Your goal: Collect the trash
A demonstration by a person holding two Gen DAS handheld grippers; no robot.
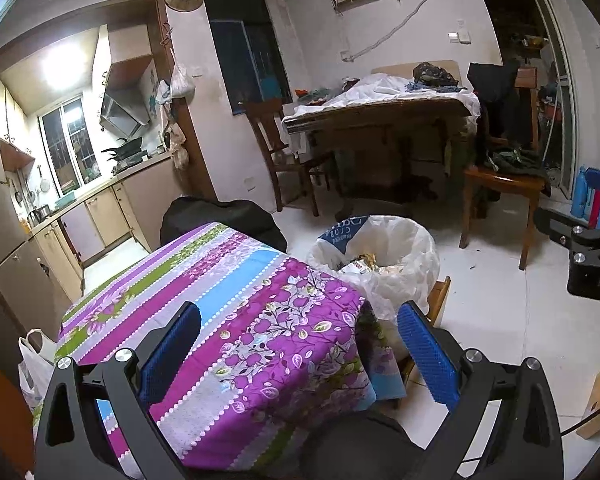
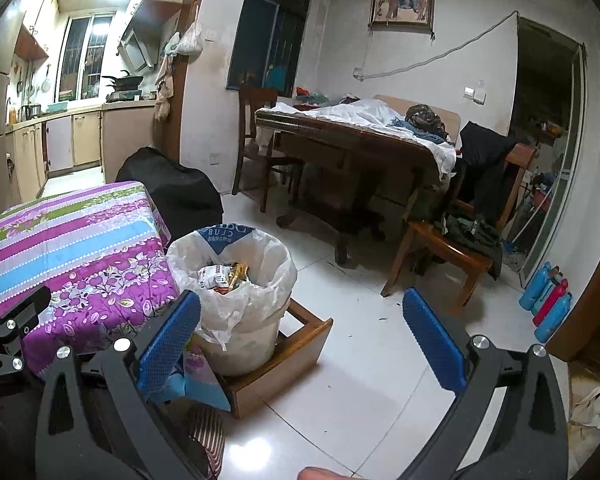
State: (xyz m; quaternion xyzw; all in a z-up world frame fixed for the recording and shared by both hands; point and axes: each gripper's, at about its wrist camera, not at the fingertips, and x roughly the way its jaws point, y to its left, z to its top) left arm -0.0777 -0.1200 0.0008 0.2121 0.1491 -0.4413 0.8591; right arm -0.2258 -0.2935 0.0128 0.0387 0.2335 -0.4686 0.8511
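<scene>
Your bin (image 2: 240, 320) stands upright, mouth up, lined with a white bag (image 2: 268, 264) holding wrappers (image 2: 224, 274). Both your left gripper (image 1: 298, 344) and right gripper (image 2: 302, 340) gape wide, gripping nothing.

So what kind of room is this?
Most likely a home's dining room opening onto a kitchen: a wooden dining table with chairs, kitchen cabinets under a window, and a lined trash bin beside a small cloth-covered table.

Our left gripper (image 1: 298, 350) and right gripper (image 2: 300, 344) match: black triangular-cutout arms, silver round screws, blue dimpled finger pads (image 2: 168, 346) at ten and two o'clock.
</scene>
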